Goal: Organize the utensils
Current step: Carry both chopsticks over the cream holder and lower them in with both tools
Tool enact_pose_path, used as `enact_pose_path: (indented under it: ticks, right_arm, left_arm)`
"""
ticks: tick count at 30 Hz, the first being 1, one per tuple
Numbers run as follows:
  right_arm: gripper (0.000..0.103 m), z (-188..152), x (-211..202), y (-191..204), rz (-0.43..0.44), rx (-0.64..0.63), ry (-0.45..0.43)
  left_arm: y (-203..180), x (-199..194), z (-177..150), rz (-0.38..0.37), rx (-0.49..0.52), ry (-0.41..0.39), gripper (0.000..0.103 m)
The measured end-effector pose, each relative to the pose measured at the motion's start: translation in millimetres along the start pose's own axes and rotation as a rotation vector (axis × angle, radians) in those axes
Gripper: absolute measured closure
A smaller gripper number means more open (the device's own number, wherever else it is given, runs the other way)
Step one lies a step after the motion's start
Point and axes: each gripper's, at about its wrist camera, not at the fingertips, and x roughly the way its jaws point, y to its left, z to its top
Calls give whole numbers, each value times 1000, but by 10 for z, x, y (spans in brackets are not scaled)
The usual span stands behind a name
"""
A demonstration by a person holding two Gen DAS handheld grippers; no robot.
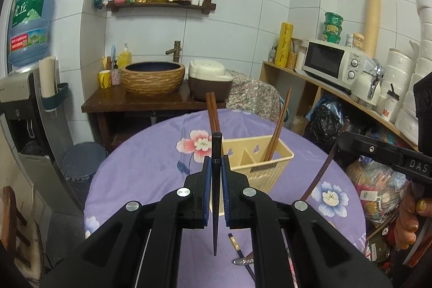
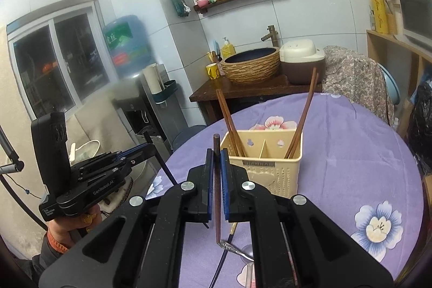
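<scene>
1. Two grippers are seen above a round table (image 1: 151,166) covered with a purple floral cloth; each is pressed together on one utensil.
2. The left gripper (image 1: 216,166) is pinched on a dark chopstick (image 1: 216,207), held nearly upright with its tip pointing down, clear of the cloth.
3. The right gripper (image 2: 216,161) is clamped on a brown chopstick (image 2: 216,196), likewise upright between the blue pads.
4. A cream holder (image 2: 270,169) with a divider stands on the table just beyond both grippers; brown chopsticks (image 2: 302,120) lean in its right compartment and another pair (image 2: 228,120) in its left.
5. On the cloth under the grippers a metal spoon (image 2: 237,250) and a thin dark stick (image 2: 224,258) are left lying, partly hidden by the gripper bodies.
6. The brown chopstick's lower tip appears at the spoon's handle; contact cannot be told.
7. Behind the table a woven basin (image 1: 152,78), a rice cooker (image 1: 209,82) and a microwave (image 1: 334,62) on a shelf are seen, none in the way.
8. A water dispenser (image 2: 151,109) stands to the left.
9. The far side of the table is cut off by a patterned cloth (image 2: 353,77).
</scene>
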Motion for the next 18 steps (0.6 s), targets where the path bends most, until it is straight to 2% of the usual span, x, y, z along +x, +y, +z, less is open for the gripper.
enact_pose_path:
  ticks: [3,7,12,15,18]
  right_arm:
    - [97,269,-103,-2,-9,-9,-28]
    - [97,740,-243,-17,-55,-14,-102]
    - [97,1187,-313,-96,-138,-2,-194]
    - [97,1294,-262,-172,-185,-7,-225]
    - [97,1270,-98,-311,-211,15,-207]
  left_arm:
    - [-41,-138,255,-29,8,-43,95]
    - [-168,-311,709,-17,45,-141,95]
    - [-282,-202,1156,-5,34,-214,94]
    - [-283,-49,1256,-10,6,-232,95]
    - [-302,202,1225,-3,-12,-215,95]
